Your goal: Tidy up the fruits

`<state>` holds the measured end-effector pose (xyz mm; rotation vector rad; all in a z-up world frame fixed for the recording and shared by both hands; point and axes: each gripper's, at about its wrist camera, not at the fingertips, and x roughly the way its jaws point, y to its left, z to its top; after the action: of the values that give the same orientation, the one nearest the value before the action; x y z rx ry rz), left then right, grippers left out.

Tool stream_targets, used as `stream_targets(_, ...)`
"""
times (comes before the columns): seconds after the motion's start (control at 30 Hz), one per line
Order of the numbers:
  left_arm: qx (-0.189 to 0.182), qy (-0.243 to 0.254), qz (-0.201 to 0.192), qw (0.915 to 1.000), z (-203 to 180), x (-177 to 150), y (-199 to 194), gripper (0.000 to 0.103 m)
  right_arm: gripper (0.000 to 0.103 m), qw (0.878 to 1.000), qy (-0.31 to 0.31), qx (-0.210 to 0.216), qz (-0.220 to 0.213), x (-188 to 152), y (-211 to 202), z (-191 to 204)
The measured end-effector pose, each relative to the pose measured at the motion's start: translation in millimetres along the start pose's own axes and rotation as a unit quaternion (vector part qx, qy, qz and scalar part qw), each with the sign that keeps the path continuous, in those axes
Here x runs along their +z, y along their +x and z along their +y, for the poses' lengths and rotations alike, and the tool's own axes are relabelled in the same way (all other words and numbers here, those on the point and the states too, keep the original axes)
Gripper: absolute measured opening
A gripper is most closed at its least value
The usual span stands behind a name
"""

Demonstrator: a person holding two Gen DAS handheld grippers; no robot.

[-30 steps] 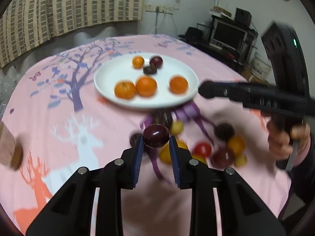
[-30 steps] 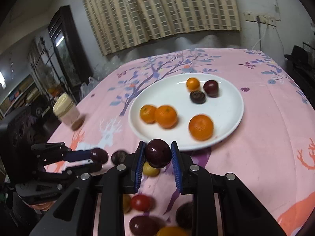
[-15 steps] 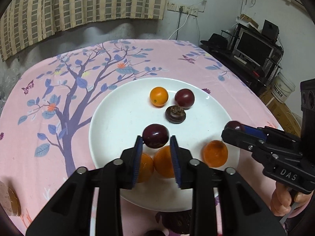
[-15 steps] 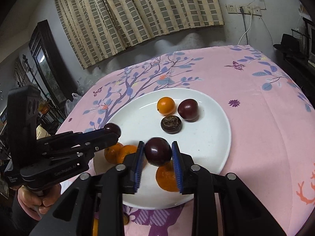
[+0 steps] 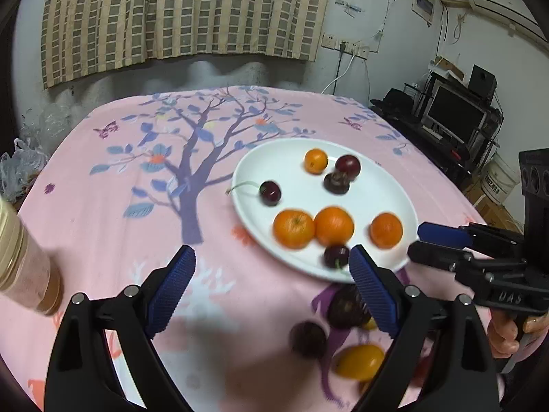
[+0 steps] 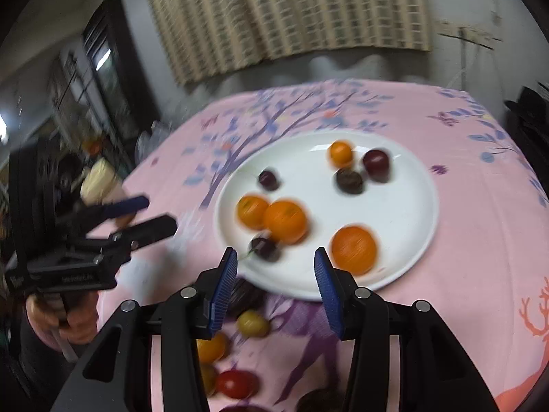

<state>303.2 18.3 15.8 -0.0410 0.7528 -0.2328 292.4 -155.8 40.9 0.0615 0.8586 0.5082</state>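
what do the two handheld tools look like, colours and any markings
Both are matte black plastic with silver screw heads. The left tool and the right tool each carry two ribbed blue pads on their inner faces. Seen from the left wrist view, the right tool's body bears raised letters reading DAS. A bare hand grips the left tool's handle; no cables show.

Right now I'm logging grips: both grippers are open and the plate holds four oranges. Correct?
Not quite: the white plate holds three large oranges, plus one small orange fruit, as the left wrist view shows. Both grippers, left and right, are open.
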Motion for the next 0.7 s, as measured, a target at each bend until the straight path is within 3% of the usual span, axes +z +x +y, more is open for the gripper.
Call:
stream_targets(0.13,0.023,-0.005,0.009,0.9997,12,-18,-7,0.089,0.046,0.998,-0.039,0.011,0.046,-18,18,32)
stream_targets(0.23,0.038,-0.008,0.008,0.9992,15,-20,-13,0.089,0.046,0.997,-0.052,-0.014,0.057,-23,28,42)
stream_targets(0.5,0.029,-0.025,0.007,0.9992,20,-19,-21,0.089,0.044,0.995,-0.04,-0.043,0.085,-20,57,38)
stream_targets(0.53,0.027,-0.03,0.008,0.9992,22,-19,-21,0.089,0.039,0.995,-0.038,-0.035,0.087,-20,60,37)
stream_targets(0.7,0.031,-0.039,0.016,0.9986,26,-20,-18,0.089,0.038,0.995,-0.042,-0.031,0.091,-22,57,41)
